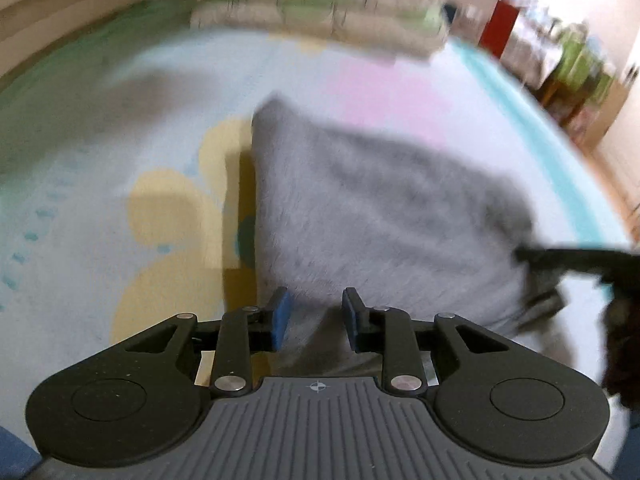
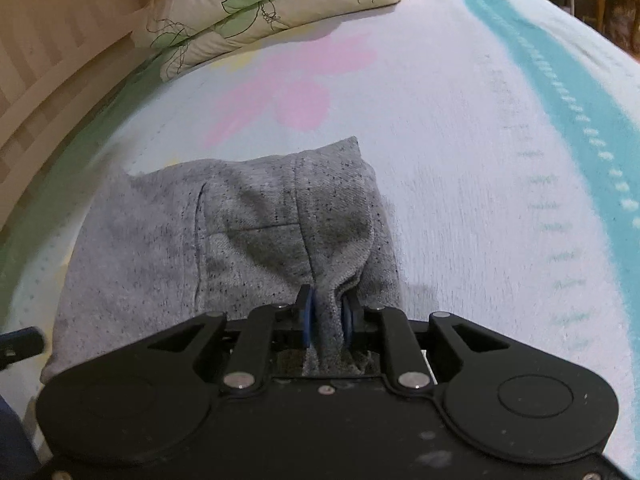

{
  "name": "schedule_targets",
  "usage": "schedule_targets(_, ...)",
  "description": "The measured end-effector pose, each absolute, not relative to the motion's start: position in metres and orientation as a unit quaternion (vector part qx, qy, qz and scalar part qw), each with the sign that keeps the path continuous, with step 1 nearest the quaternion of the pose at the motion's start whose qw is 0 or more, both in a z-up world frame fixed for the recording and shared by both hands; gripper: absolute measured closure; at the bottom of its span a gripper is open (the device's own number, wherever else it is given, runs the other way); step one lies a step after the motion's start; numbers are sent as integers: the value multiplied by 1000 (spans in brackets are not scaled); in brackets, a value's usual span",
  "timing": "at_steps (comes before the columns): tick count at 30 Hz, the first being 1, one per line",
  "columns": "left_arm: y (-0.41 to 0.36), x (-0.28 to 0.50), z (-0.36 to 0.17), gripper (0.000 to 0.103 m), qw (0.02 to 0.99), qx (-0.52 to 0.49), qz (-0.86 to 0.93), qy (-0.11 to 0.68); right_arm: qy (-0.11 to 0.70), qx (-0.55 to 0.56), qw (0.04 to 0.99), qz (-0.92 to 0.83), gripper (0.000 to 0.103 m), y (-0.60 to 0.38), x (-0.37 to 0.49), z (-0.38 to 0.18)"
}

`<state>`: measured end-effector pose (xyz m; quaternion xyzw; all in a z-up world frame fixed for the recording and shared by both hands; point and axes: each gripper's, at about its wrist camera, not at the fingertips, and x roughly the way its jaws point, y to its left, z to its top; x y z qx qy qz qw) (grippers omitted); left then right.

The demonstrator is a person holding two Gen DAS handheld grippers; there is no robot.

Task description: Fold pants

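Right now the gray pants (image 2: 224, 240) lie folded into a thick block on the bed (image 2: 460, 140), stretching ahead of both tools. The right hand-held gripper (image 2: 327, 312) is clenched on a bunched ridge of the gray cloth: the fabric runs between its blue pads (image 2: 306, 316) and back into the gap behind them, and the rest of the pile spreads forward and to the left of it. The left hand-held gripper (image 1: 316, 314) is released, its blue pads (image 1: 282, 314) standing apart with the near edge of the pants (image 1: 380, 208) just beyond and beneath them; this view is blurred, so whether the pads brush the cloth is unclear. To the right of the left tool, a dark bar of the other tool (image 1: 576, 260) reaches the far corner of the pile. Well ahead of both, a leaf-patterned pillow (image 2: 272, 8) rests at the head of the bed, beside a pale headboard (image 2: 60, 60).
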<state>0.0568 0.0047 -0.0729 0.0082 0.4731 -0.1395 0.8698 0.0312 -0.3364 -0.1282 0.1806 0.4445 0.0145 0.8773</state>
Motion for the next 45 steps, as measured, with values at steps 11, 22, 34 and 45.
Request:
schedule_targets(11, 16, 68, -66, 74, 875, -7, -122, 469, 430, 181, 884, 15, 86, -338, 26, -139)
schedule_targets(22, -15, 183, -61, 74, 895, 43, -99, 432, 423, 121, 898, 18, 83, -319, 17, -127)
schedule_targets(34, -15, 236, -99, 63, 877, 31, -71, 474, 421, 112, 900, 22, 83, -312, 15, -126)
schedule_targets(45, -9, 247, -97, 52, 871, 28, -67, 486, 426, 100, 899, 15, 82, -309, 16, -125)
